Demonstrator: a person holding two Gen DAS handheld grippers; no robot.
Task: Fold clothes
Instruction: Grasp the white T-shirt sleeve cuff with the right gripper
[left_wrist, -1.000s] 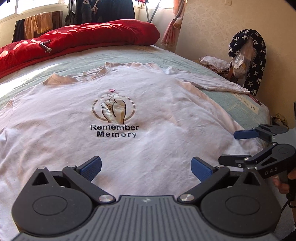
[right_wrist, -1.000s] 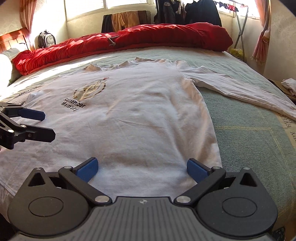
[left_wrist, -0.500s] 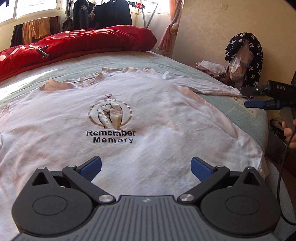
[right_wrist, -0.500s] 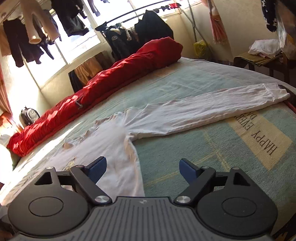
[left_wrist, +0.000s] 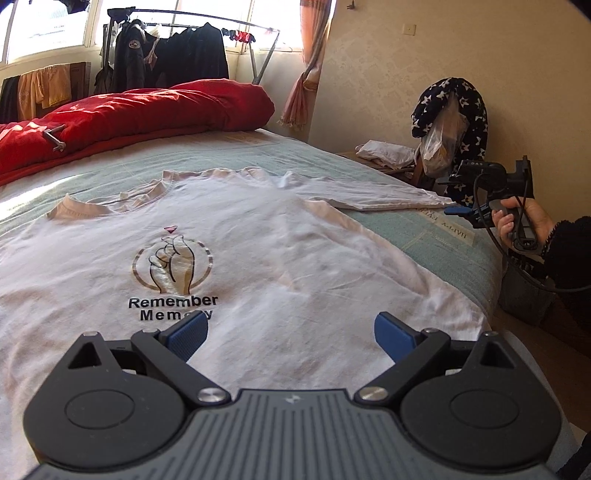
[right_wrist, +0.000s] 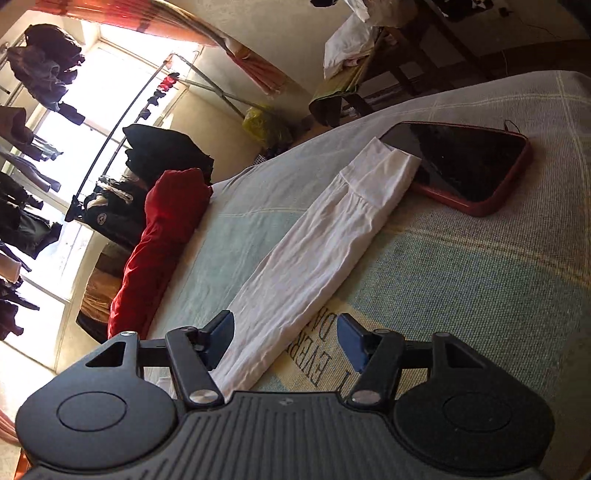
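The white long-sleeved shirt (left_wrist: 258, 251) lies face up and flat on the bed (left_wrist: 436, 243), directly ahead of the left gripper (left_wrist: 290, 336). Its chest print reads "Remember" over "Memory", the second word partly hidden behind the left gripper's near finger; above the words is a line drawing of crossed fingers inside a ring, topped by a small pink heart. The fabric is lightly creased, with a ribbed neckline at the far end.

Left gripper: jaws wide, narrowing slightly, nothing between them; it hovers over the shirt's lower hem area.

The shirt's sleeve (right_wrist: 314, 251) extends ahead of the right gripper (right_wrist: 286, 343), running away from it to a banded cuff that rests on the edge of a phone in a red case (right_wrist: 469, 166). Right gripper: jaws part-open and closing; the sleeve passes between them, pads not yet pressing.

The bedcover lettering beside the sleeve reads in part "EVER". The right gripper's body carries the mark "DAS". A red quilt (left_wrist: 129, 118) lies beyond the shirt.
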